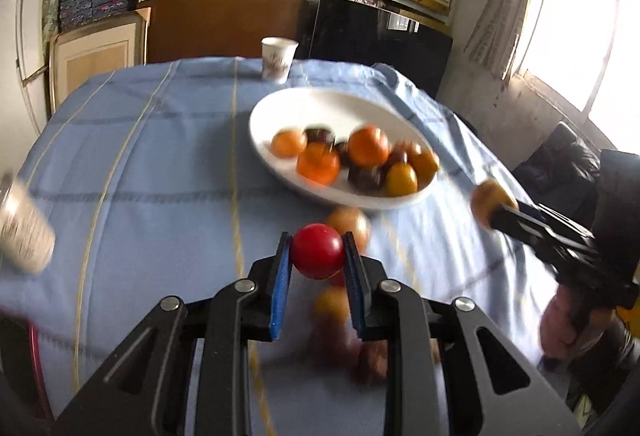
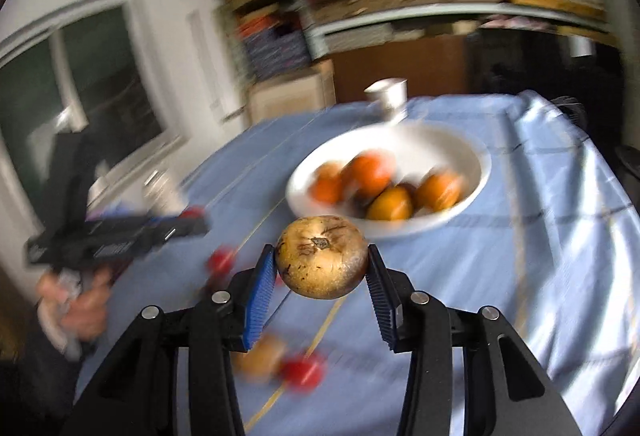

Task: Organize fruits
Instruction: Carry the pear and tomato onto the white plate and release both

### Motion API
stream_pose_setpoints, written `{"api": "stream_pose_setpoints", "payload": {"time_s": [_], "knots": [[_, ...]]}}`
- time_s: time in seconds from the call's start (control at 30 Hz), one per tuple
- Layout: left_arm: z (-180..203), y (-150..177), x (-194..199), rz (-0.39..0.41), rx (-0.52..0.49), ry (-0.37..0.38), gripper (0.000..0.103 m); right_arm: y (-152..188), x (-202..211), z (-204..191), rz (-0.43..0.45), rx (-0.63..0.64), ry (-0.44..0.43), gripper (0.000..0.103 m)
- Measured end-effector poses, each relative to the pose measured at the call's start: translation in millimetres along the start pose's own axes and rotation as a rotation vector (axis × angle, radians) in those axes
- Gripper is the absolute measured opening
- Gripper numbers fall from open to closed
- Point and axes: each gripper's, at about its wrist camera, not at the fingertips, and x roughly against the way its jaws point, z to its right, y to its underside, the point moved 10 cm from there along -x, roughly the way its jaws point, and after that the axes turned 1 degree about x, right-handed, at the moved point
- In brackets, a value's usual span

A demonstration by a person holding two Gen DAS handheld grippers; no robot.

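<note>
My left gripper (image 1: 317, 251) is shut on a small red fruit (image 1: 318, 250), held above the blue tablecloth (image 1: 160, 163). My right gripper (image 2: 322, 258) is shut on a brown speckled round fruit (image 2: 322, 256); the left wrist view shows it at the right as the same brown fruit (image 1: 489, 197). A white bowl (image 1: 352, 103) beyond both grippers holds several orange, yellow and dark fruits. More loose fruits lie blurred on the cloth below the grippers: a tan one (image 1: 349, 224), red ones (image 2: 301, 372) and an orange one (image 2: 260, 356).
A paper cup (image 1: 278, 59) stands behind the bowl near the table's far edge. A patterned can (image 1: 22, 224) sits at the left edge. Shelves of stacked boxes fill the back wall. A window is at the right. A hand (image 2: 86, 306) grips the left tool.
</note>
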Motion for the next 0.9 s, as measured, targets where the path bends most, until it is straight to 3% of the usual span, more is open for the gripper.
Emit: {"api": "stream_pose_setpoints", "payload": {"time_s": [0.17,0.3,0.37,0.57,0.63,0.67,0.7,0.9], "knots": [[5,-62,-50,-0.021,0.011,-0.012,0.024,-41,-49,42,0.015,-0.065,0.084,0.046],[0,-97,-106,-0.083,0.034,-0.047,0.024,-51,-97,67,-0.07,-0.139,0.101,0.046],[-4,-106,-128,-0.113,0.041,-0.068,0.024,-53,-119,76,-0.117,-0.187,0.08,0.046],[-15,-117,-179,-0.193,0.03,-0.131,0.025,-50,-148,79,-0.185,-0.173,0.077,0.047],[-18,-116,-184,-0.202,0.032,-0.15,0.04,-50,-147,77,-0.181,-0.167,0.068,0.047],[-19,-117,-182,-0.193,0.035,-0.154,0.055,-53,-144,75,-0.17,-0.161,0.06,0.051],[-19,-120,-174,-0.165,0.04,-0.159,0.064,-58,-138,72,-0.15,-0.15,0.056,0.057],[-18,-110,-107,-0.06,0.048,-0.183,0.091,-77,-96,50,-0.061,-0.077,0.073,0.06]]}}
